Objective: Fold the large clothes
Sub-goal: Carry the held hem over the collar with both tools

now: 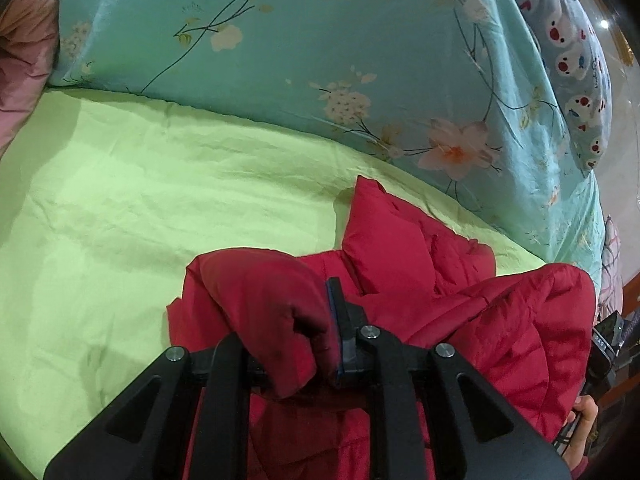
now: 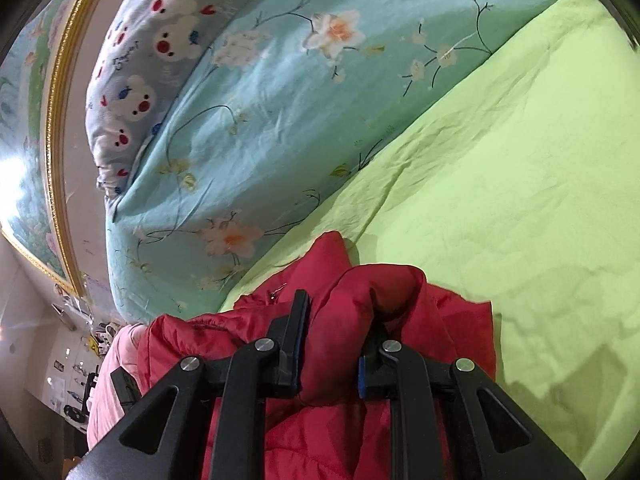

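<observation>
Left gripper [image 1: 294,336] clamped on bunched fold of red jacket [image 1: 460,304]; its left finger buried in fabric. Right gripper [image 2: 332,344] likewise pinching puffy red fold, right finger mostly hidden. Jacket heaped on green bedsheet [image 1: 140,208], just beside floral teal quilt [image 1: 320,40]; jacket's near part cut off by frame edge.

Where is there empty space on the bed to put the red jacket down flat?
The green sheet is bare between the red jacket and the blue flowered quilt. The bed's far side is crowded: the quilt is piled there with a bear-print pillow behind.
</observation>
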Demonstrator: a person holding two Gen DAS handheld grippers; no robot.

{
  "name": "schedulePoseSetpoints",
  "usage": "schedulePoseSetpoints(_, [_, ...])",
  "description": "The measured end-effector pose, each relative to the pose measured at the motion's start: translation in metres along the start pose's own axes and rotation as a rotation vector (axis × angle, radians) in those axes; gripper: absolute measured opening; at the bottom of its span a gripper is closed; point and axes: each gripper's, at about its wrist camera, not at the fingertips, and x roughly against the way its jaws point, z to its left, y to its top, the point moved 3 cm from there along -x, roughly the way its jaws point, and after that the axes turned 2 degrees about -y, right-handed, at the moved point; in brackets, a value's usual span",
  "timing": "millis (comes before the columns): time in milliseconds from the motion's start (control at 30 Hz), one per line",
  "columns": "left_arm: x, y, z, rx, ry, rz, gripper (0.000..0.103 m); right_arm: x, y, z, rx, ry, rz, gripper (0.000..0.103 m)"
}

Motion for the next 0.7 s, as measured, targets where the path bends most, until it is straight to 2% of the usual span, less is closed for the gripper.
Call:
schedulePoseSetpoints(167, [-0.018, 0.004, 0.006, 0.013, -0.011, 0.021, 0.017, -0.016, 0.004, -0.011, -0.007, 0.003, 0.014, 0.017])
schedulePoseSetpoints(333, [-0.029, 0.003, 0.006, 0.007, 0.011, 0.056, 0.019, -0.030, 0.007, -0.021, -0.050, 0.009, 0.028, 0.018])
schedulePoseSetpoints(500, [-0.031, 0.003, 0.010, 0.004, -0.022, 0.096, 0.022, -0.042, 0.008, -0.030, -0.088, -0.002, 0.060, 0.018])
schedulePoseSetpoints(600, [-0.030, 0.005, 0.015, 0.023, -0.065, 0.116, 0.024, -0.048, 0.009, -0.033, -0.121, 0.022, 0.076, 0.024])
schedulePoseSetpoints(700, [-0.031, 0.009, 0.028, 0.092, -0.151, 0.161, 0.027, -0.048, 0.011, -0.034, -0.151, 0.050, 0.085, 0.027])
